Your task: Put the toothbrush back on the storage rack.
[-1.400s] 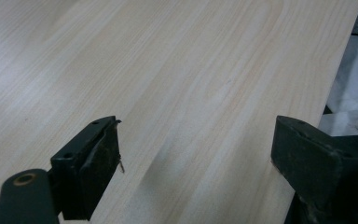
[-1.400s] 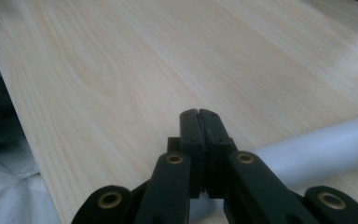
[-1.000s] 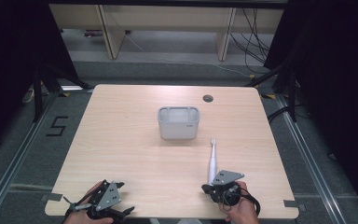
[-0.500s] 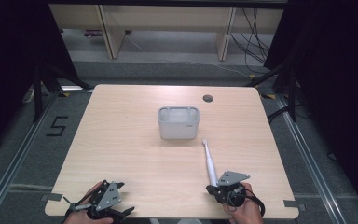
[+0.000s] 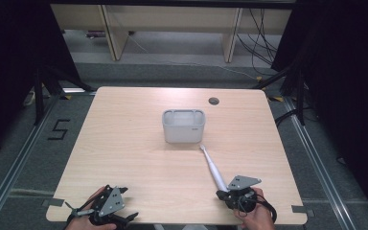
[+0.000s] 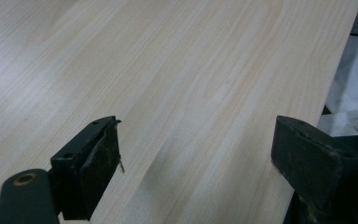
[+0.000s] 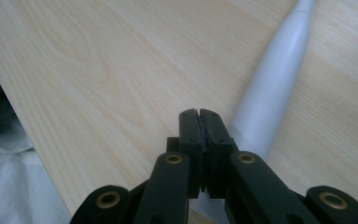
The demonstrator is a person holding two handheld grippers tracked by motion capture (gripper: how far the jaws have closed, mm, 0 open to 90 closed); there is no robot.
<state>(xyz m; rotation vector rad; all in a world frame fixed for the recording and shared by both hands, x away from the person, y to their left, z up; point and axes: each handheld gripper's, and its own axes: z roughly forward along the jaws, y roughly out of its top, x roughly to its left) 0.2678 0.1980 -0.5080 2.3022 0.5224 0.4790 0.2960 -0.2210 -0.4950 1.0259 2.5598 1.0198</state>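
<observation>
You are working at a pale wood table [image 5: 139, 143] with rounded corners and a small dark cable hole [image 5: 213, 101] near its far right edge. Grey floor surrounds it, with a "5" marking [image 5: 59, 129] on the left, metal rails along both sides, and a beige shelf unit [image 5: 172, 24] with cables behind the far edge. Black curtains close in left and right.

A grey rectangular bin [image 5: 183, 126] stands upright around the table's middle, slightly to the far side. A white toothbrush-like wand [image 5: 212, 165] lies flat just near-right of it, its thin tip close to the bin and its thick end reaching your right gripper [image 5: 225, 194].

Your right gripper sits at the near right edge, jaws pressed together with nothing between them; the wand's handle [image 7: 270, 88] lies just beside them. Your left gripper [image 6: 196, 149] rests at the near left corner, jaws spread wide over bare wood, close to the table's edge. The broad left half of the table lies bare.
</observation>
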